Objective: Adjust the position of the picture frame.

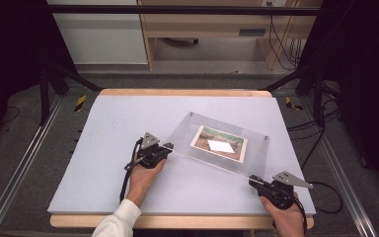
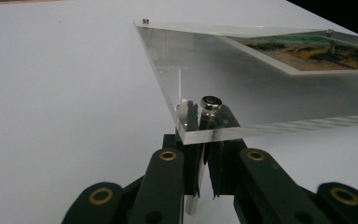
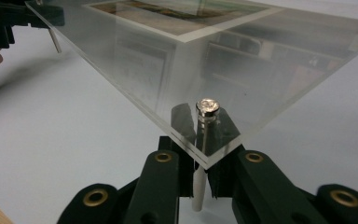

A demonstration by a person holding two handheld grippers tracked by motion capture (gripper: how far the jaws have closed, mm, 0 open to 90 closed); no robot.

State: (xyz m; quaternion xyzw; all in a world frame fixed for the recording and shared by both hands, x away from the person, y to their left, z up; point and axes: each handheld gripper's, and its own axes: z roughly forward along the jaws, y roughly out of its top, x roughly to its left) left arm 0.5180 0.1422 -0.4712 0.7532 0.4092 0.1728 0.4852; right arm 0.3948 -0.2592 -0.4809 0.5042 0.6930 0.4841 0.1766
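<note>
A person's two hands are seen at the near edge of the high view, the left hand with a white sleeve behind it and the right hand at the tabletop's near right corner. The left tool is held at the near left corner of a clear acrylic frame, and the right tool at its near right corner. In the left gripper view the jaws of the left tool are pressed together on a slim white standoff post that hangs below the frame's corner, under a round metal cap screw on top of the plate. In the right gripper view the right tool is likewise pinched on a white post beneath a second metal cap screw. The frame is carried by these two near corners and is tilted, with its near edge raised off the pale grey tabletop; whether the far edge touches the surface cannot be told. A landscape picture with a white border is sandwiched in the middle of the frame, and a bright white glare patch is seen on it. Two more small screws are seen at the far corners
</note>
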